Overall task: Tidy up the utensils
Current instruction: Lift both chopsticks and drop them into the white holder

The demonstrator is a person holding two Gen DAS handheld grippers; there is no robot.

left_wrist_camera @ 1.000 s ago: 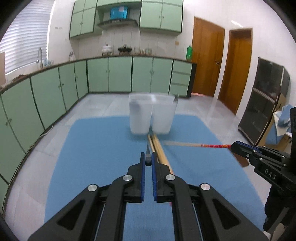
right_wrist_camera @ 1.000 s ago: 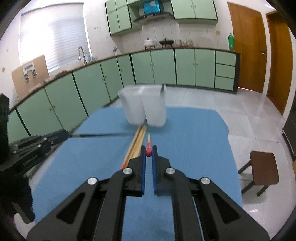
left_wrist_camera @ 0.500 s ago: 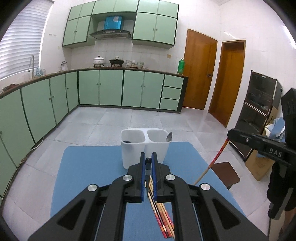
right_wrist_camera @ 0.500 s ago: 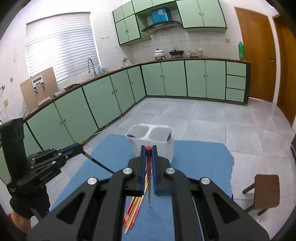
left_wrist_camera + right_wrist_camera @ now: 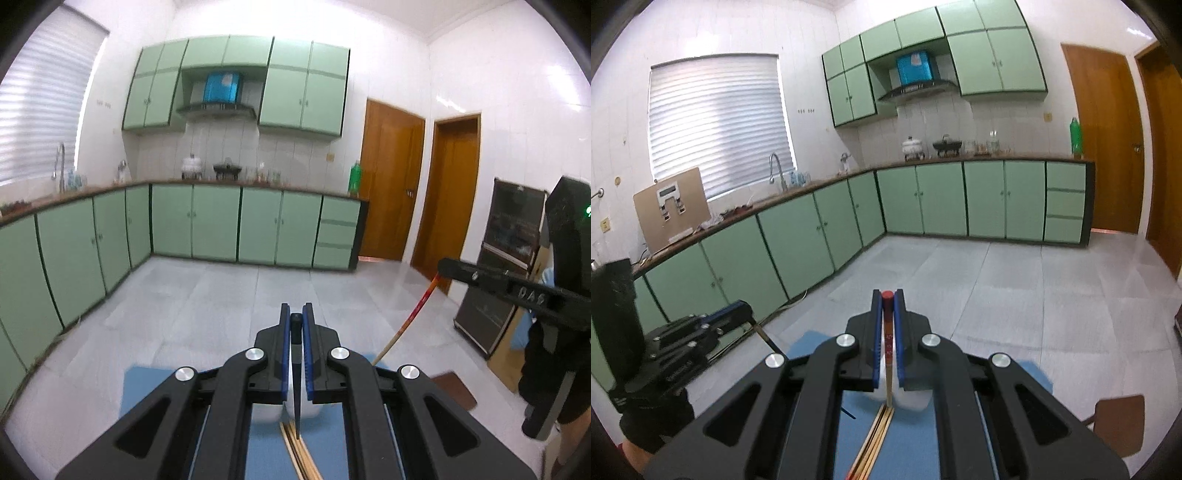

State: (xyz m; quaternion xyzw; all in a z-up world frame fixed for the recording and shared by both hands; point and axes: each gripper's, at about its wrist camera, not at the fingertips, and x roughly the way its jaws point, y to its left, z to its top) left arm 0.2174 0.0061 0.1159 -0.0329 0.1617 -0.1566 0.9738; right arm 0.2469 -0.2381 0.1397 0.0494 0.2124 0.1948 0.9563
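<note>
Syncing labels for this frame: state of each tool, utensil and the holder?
left tool: shut on dark chopstick, which hangs tip-down
right tool: shut on red-topped chopstick, which hangs tip-down
loose chopsticks: lying bundled on blue mat
white holder: on the mat, mostly hidden

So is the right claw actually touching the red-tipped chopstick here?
Touching. In the right wrist view the right claw is shut on the red-tipped chopstick, blue pads pressed against both sides, with no gap showing.
</note>
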